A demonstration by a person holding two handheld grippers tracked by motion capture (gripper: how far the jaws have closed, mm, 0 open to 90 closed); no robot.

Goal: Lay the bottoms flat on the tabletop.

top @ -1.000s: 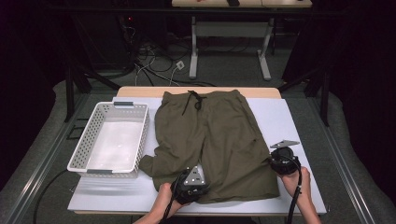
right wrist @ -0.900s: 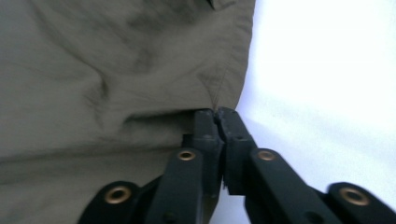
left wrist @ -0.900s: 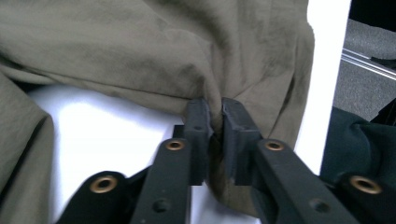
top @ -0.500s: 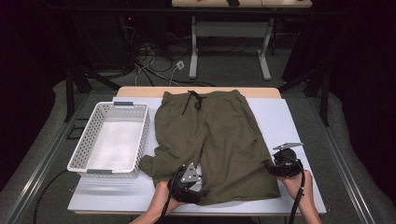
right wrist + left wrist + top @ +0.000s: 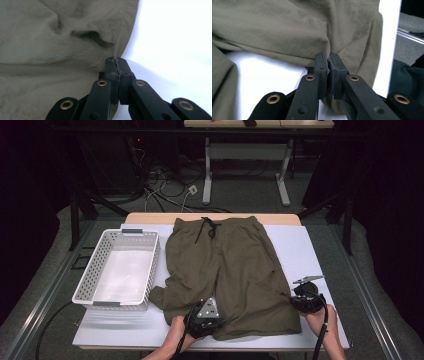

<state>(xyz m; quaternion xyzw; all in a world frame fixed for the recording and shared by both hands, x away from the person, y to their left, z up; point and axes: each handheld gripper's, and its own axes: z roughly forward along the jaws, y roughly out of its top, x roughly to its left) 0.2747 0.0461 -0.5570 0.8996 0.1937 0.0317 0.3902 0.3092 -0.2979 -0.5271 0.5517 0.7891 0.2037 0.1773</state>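
The shorts (image 5: pixel 231 270) lie flat on the table (image 5: pixel 310 250) beside the basket (image 5: pixel 120 270), both tongs clenched on the near hem, left (image 5: pixel 328 58) mid-hem, right (image 5: pixel 116 61) at its corner, probably for folding.

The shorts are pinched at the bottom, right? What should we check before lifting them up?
1. Left tool shut on the hem of the shorts: ok.
2. Right tool shut on the shorts' edge: ok.
3. Shorts lying flat: not ok, one leg is bunched beside the basket.
4. Drawstring lying loose at the waistband: ok.
5. Both layers of fabric caught: cannot tell.
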